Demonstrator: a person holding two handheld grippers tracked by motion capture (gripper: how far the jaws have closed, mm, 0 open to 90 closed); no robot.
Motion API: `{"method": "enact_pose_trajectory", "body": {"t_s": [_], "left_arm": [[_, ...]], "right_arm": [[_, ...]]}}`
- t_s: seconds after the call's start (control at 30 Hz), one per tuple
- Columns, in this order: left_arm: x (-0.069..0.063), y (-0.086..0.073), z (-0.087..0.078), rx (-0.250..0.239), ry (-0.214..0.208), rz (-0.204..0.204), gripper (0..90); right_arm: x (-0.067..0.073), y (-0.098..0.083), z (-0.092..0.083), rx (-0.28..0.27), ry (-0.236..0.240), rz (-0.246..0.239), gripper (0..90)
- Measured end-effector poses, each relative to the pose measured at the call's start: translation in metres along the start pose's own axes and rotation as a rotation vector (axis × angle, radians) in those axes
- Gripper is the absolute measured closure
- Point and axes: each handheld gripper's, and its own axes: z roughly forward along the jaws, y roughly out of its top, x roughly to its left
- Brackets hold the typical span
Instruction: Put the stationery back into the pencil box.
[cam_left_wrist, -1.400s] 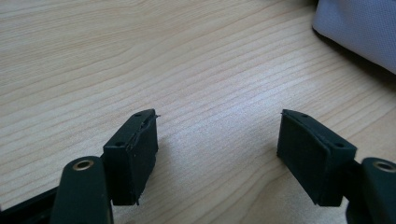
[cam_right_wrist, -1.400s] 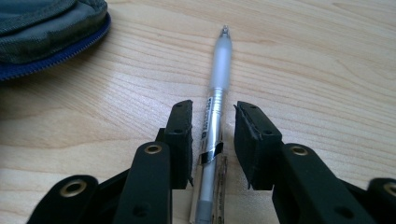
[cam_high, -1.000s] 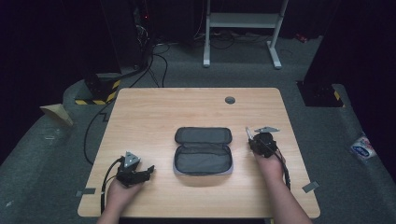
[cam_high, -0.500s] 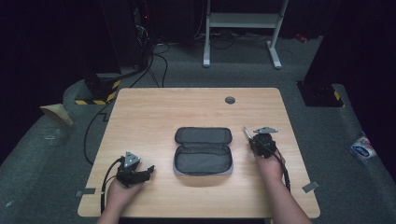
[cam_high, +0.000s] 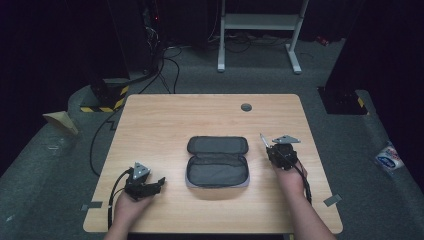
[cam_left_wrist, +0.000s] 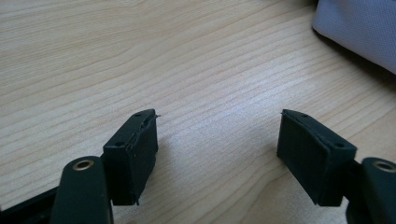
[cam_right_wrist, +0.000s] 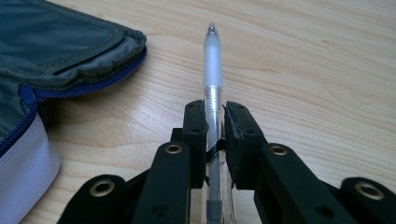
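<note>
An open grey pencil case (cam_high: 217, 162) with a blue zip lies in the middle of the wooden table (cam_high: 165, 120). To its right, my right gripper (cam_high: 270, 147) is shut on a clear pen (cam_high: 262, 139) that points away from the person. In the right gripper view the pads (cam_right_wrist: 196, 123) clamp the pen (cam_right_wrist: 212, 51) by its barrel, just above the table, beside the case (cam_right_wrist: 60, 42). My left gripper (cam_high: 159, 183) rests near the front left edge, open and holding nothing. In the left gripper view its jaws (cam_left_wrist: 217, 130) stand wide over bare wood, with a corner of the case (cam_left_wrist: 359, 28) at the upper right.
A round cable hole (cam_high: 246, 107) sits near the table's far edge. On the floor beyond are a white metal stand (cam_high: 260, 22), cables and a yellow-and-black striped box (cam_high: 102, 102). A small packet (cam_high: 388, 159) lies on the floor at the right.
</note>
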Motion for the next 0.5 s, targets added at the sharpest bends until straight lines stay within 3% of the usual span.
{"method": "enact_pose_trajectory", "body": {"t_s": [0.5], "left_arm": [[-0.001,-0.001,-0.001,-0.002,0.004,-0.010,28.9]], "right_arm": [[0.007,0.006,-0.023,-0.021,0.007,-0.036,78.6]]}}
